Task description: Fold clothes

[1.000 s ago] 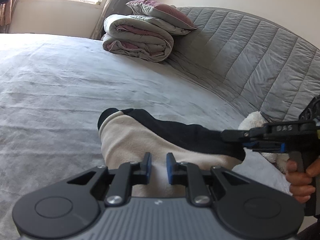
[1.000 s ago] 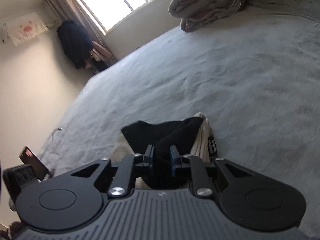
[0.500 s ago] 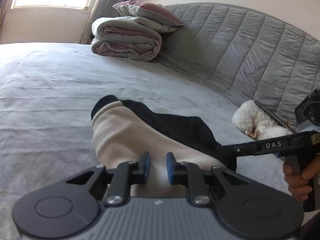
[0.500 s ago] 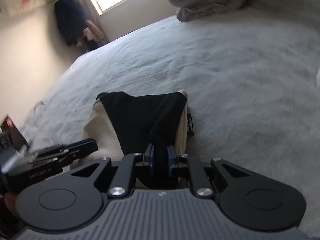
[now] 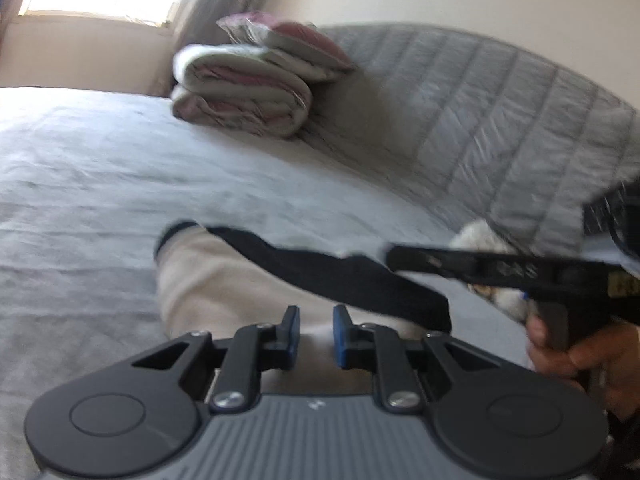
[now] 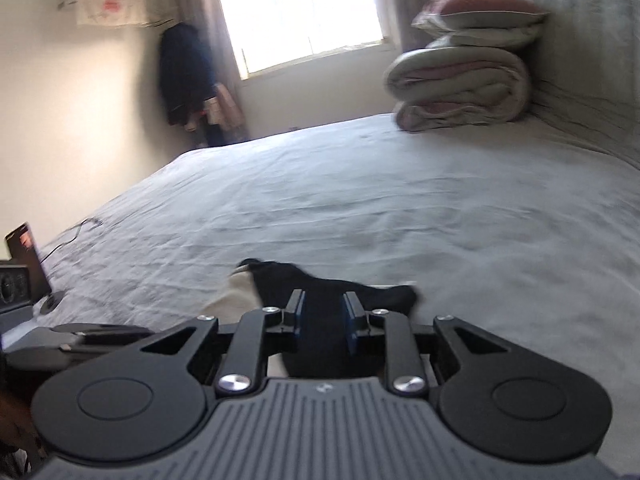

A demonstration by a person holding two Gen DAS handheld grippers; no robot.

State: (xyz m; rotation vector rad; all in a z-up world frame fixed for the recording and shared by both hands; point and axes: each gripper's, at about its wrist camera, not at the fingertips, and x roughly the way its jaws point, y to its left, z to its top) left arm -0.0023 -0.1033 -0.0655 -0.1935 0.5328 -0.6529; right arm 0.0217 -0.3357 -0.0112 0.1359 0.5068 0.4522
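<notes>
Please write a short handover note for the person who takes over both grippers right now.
Left gripper: jaws a little apart over the beige part of the garment; whether they pinch it is unclear.
Right gripper: jaws opening, the black part between them.
Garment: lies on the grey bed, black part laid across the beige.
Done: one fold appears laid over.
Left: let go and check the fold, probably fold again.

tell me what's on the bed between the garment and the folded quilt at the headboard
Nothing: in the right wrist view only bare grey bedspread stretches from the black-and-beige garment to the folded quilt.
</notes>
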